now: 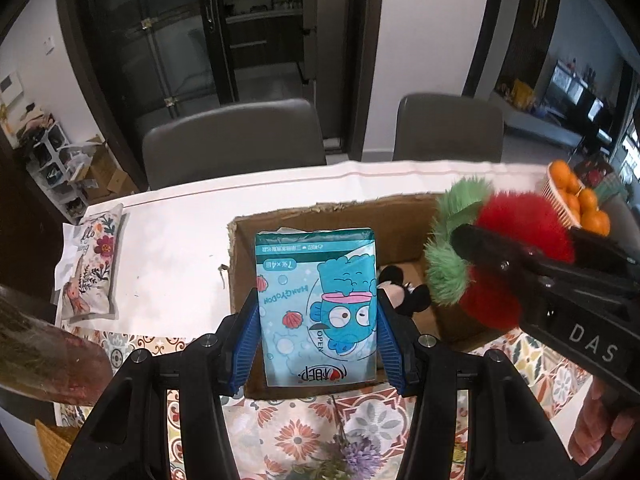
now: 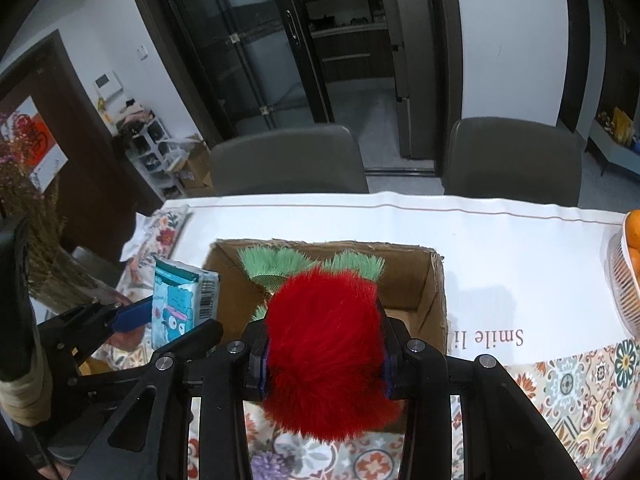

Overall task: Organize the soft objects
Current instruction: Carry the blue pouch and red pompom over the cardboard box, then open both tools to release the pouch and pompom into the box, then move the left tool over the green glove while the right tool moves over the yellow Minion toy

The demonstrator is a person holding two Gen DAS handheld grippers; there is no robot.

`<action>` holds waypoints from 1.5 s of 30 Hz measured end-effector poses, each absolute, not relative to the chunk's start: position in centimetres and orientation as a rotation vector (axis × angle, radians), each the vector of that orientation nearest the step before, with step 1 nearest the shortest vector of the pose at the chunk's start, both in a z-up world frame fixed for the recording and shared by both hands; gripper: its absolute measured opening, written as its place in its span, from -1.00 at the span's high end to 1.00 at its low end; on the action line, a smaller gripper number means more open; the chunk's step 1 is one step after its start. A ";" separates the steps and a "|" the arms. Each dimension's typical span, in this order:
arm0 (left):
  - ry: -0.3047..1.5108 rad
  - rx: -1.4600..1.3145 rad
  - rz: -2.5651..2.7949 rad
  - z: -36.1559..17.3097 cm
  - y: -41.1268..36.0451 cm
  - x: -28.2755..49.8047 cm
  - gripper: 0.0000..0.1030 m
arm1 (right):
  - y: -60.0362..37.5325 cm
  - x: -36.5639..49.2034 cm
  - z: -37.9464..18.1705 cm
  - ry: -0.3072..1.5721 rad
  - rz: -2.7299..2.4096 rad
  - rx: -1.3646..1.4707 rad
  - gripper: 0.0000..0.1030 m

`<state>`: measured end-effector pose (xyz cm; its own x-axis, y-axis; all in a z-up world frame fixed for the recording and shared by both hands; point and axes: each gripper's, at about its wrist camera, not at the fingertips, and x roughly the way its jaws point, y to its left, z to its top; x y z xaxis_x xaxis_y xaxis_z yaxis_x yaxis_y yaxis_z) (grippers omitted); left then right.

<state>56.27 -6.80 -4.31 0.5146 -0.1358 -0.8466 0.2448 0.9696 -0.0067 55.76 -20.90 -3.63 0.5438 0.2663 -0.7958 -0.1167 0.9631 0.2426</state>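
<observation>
You're at the drop: left hand-held gripper clamps the tissue pack, right hand-held gripper clamps the plush strawberry. Lower both into the cardboard box ahead, then release.

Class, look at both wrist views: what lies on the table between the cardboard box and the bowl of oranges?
Nothing: only bare white tablecloth separates the cardboard box from the bowl of oranges, clearest in the right wrist view.

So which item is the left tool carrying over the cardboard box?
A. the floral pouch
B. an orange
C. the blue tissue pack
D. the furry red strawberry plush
C: the left tool clamps the blue tissue pack between its blue pads.
</observation>
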 end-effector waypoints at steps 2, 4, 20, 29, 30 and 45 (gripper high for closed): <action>1.021 0.136 -0.232 -5.1 -7.1 56.8 -0.02 | -21.0 56.4 -4.2 0.985 0.230 0.176 0.20; 1.039 0.136 -0.230 -5.7 -7.1 57.2 -0.08 | -21.1 56.9 -4.7 1.002 0.229 0.187 -0.05; 0.990 0.111 -0.204 -4.3 -6.1 54.8 -0.39 | -22.5 54.2 -2.9 0.954 0.109 0.165 -0.37; 0.915 0.119 -0.198 -1.3 -5.6 50.4 -0.67 | -22.4 50.1 -0.5 0.916 0.112 0.138 -0.37; 0.908 0.124 -0.190 -1.0 -5.6 49.8 -0.68 | -22.3 49.7 -0.4 0.915 0.112 0.133 -0.37; 0.900 0.147 -0.130 0.5 -4.2 43.1 -0.79 | -21.6 43.9 0.6 0.965 0.127 0.052 -0.37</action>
